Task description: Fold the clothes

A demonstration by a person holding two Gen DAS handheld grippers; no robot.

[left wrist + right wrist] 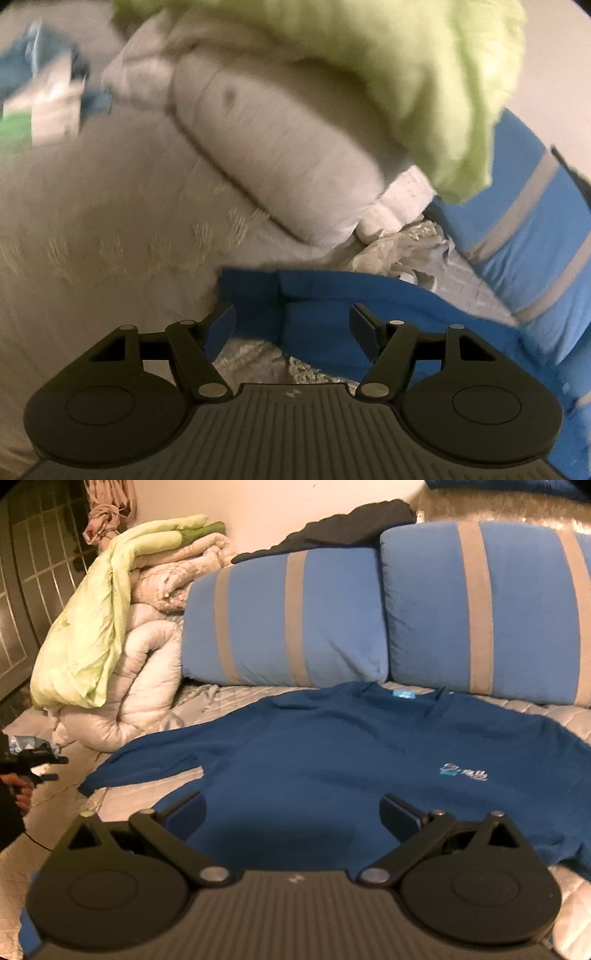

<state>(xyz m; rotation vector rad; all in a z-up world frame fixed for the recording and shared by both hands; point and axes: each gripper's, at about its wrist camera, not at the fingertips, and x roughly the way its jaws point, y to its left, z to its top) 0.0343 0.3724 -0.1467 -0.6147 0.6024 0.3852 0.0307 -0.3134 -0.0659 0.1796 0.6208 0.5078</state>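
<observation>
blue sweatshirt (332, 746) flat, front up

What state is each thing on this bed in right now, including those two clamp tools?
Blue sweatshirt: spread flat, front up, not yet folded.
Sleeve cuff: lying between the left jaws, ungripped.
Left gripper: open.
Right gripper: open, above the hem.
Green cloth: draped over the rolled quilt.

Shirt (332, 746) lies flat on the bed (576, 716); pillows (480, 605) behind at twelve o'clock, quilt (147, 672) at ten.
</observation>
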